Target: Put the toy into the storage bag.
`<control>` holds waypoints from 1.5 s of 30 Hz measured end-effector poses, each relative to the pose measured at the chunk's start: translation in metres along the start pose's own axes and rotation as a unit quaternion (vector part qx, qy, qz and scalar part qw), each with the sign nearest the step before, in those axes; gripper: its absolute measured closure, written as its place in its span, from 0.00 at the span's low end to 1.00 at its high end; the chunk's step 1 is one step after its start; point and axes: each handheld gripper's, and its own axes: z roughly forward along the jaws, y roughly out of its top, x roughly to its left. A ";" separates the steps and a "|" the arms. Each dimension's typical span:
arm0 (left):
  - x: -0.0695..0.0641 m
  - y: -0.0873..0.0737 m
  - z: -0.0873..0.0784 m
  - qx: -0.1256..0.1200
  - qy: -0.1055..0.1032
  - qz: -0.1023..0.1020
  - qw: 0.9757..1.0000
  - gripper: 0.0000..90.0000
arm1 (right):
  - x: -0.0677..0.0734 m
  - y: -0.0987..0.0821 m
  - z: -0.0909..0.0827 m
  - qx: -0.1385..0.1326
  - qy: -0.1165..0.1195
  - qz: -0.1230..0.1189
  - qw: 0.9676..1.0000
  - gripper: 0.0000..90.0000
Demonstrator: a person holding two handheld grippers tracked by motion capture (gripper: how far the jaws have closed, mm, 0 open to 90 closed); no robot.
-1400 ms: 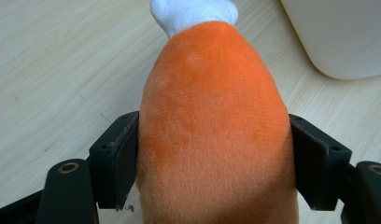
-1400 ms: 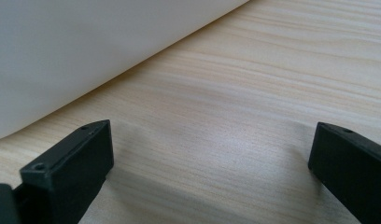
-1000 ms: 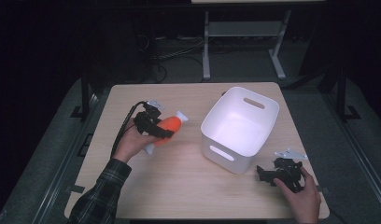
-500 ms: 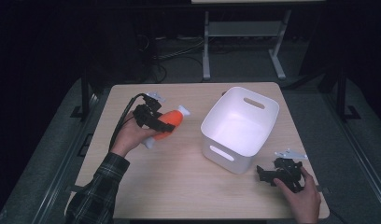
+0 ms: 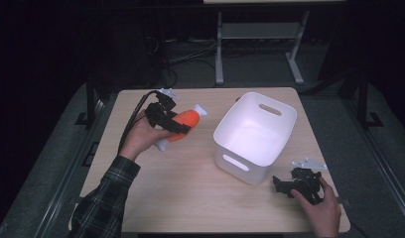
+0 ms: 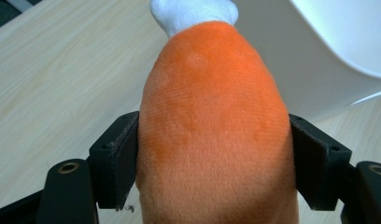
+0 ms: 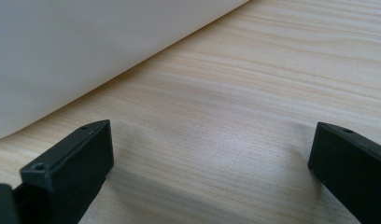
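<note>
An orange plush toy (image 5: 184, 120) with white ends is held above the table's left part, and my left gripper (image 5: 176, 125) is shut on it. In the left gripper view the two black jaws press into the orange plush toy (image 6: 212, 121) from both sides, its white tip pointing toward the white bin (image 6: 319, 51). The white bin (image 5: 280, 114) with handle slots stands right of centre, nothing visible inside. My right gripper (image 5: 281, 184) rests near the table's front right corner, just in front of the bin. Its jaws stand wide apart over bare wood, open (image 7: 212, 158).
The light wooden table (image 5: 190, 193) has free room at front centre. The bin's white wall (image 7: 86, 56) lies close ahead of the right gripper. Beyond the table's far edge are dark floor, cables and a white frame stand (image 5: 220, 44).
My left gripper has carried the orange plush toy upward and to the right, toward the bin. The right gripper has stayed put.
</note>
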 end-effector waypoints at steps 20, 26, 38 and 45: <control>-0.017 0.050 -0.007 -0.009 -0.011 0.036 0.999 0.28 | 0.000 0.000 0.000 0.000 0.000 0.000 1.000 0.00; -0.024 0.063 -0.004 -0.013 -0.016 0.040 0.999 0.28 | 0.000 0.000 0.000 0.001 0.000 0.000 1.000 0.00; -0.036 0.083 -0.001 -0.018 -0.021 0.057 0.998 0.28 | 0.000 0.000 0.000 0.000 0.000 0.001 1.000 0.00; -0.043 0.094 0.006 -0.017 -0.027 0.065 0.997 0.28 | 0.000 0.000 0.000 0.000 0.000 0.001 1.000 0.00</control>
